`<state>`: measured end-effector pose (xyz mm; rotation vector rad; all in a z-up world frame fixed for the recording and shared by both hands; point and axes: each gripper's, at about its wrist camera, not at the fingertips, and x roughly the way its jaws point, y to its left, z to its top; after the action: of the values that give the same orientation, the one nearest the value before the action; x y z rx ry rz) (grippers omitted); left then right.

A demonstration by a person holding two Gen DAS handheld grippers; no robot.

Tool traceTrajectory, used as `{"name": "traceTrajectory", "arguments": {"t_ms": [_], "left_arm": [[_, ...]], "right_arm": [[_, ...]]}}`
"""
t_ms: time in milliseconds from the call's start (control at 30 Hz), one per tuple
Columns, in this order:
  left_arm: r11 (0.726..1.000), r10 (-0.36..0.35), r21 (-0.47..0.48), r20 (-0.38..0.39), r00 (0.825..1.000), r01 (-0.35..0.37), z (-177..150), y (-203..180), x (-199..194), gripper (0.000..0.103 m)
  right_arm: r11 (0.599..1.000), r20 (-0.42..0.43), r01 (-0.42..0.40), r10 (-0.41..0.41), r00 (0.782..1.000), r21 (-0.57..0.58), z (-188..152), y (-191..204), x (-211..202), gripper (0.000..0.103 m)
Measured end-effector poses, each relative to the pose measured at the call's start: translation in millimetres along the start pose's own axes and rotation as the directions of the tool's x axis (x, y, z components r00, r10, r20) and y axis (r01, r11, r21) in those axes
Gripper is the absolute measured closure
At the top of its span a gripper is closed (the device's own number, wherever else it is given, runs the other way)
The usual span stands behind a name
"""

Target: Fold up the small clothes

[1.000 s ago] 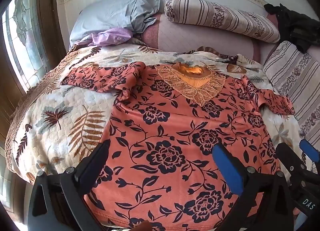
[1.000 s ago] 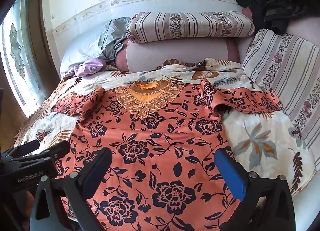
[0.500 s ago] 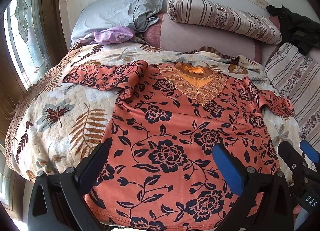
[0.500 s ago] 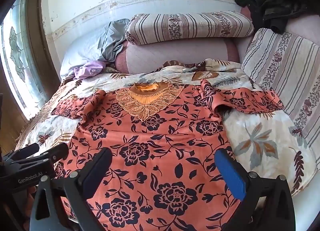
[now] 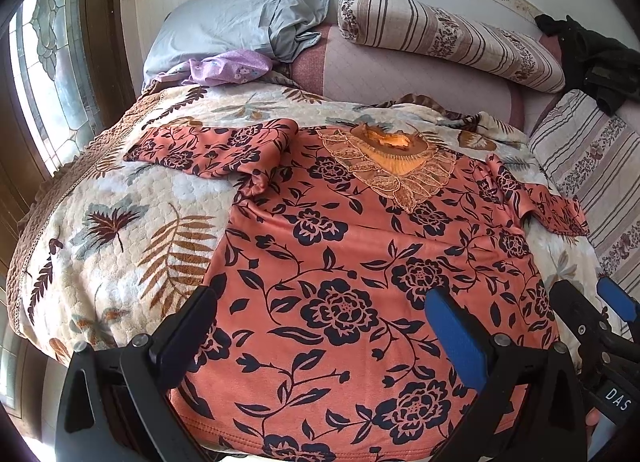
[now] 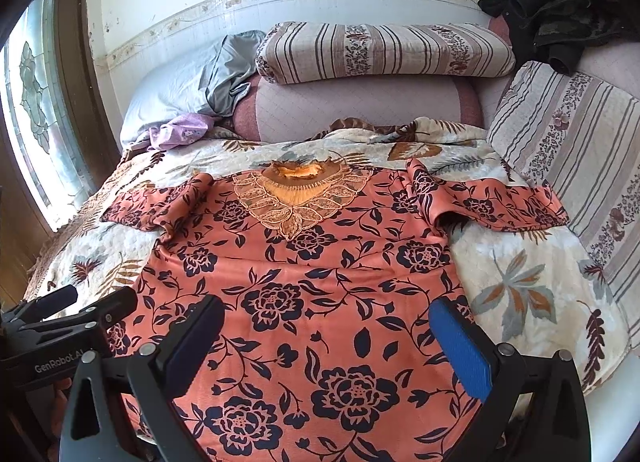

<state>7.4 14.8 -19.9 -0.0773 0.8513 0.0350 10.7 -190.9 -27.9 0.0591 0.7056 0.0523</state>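
Observation:
An orange blouse with dark flowers (image 5: 360,262) (image 6: 312,286) lies flat, front up, on the bed, with a lace collar (image 5: 396,165) (image 6: 300,197) at the far end and both sleeves spread out. My left gripper (image 5: 324,326) is open and empty, hovering over the hem's left half. My right gripper (image 6: 326,334) is open and empty over the hem's right half. The right gripper also shows at the lower right of the left wrist view (image 5: 592,318), and the left gripper at the lower left of the right wrist view (image 6: 72,314).
A leaf-print quilt (image 5: 112,229) (image 6: 520,282) covers the bed. Striped bolsters (image 5: 448,37) (image 6: 380,49), a grey pillow (image 5: 240,29), a purple cloth (image 5: 228,67) and a dark garment (image 6: 560,21) lie at the head. A window (image 5: 52,73) is on the left.
Both grippers have drawn slightly back and up from the blouse, still open. The blouse has not moved.

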Motion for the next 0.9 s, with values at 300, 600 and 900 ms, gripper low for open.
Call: {"name": "traceTrajectory", "arguments": {"t_ms": [300, 600, 900], "left_arm": [[1.000, -0.003, -0.006, 0.007, 1.000, 0.003, 2.2, 4.9, -2.2, 0.000], [1.000, -0.016, -0.003, 0.015, 1.000, 0.016, 3.9, 0.9, -5.5, 0.000], [1.000, -0.020, -0.003, 0.017, 1.000, 0.020, 3.5, 2.2, -7.1, 0.000]], "right_arm": [[1.000, -0.012, -0.001, 0.001, 1.000, -0.019, 3.5, 7.4, 3.2, 0.000], [1.000, -0.008, 0.007, -0.007, 1.000, -0.023, 8.8, 6.5, 2.0, 0.000], [1.000, -0.014, 0.002, -0.003, 1.000, -0.029, 8.1, 7.4, 2.8, 0.000]]}}
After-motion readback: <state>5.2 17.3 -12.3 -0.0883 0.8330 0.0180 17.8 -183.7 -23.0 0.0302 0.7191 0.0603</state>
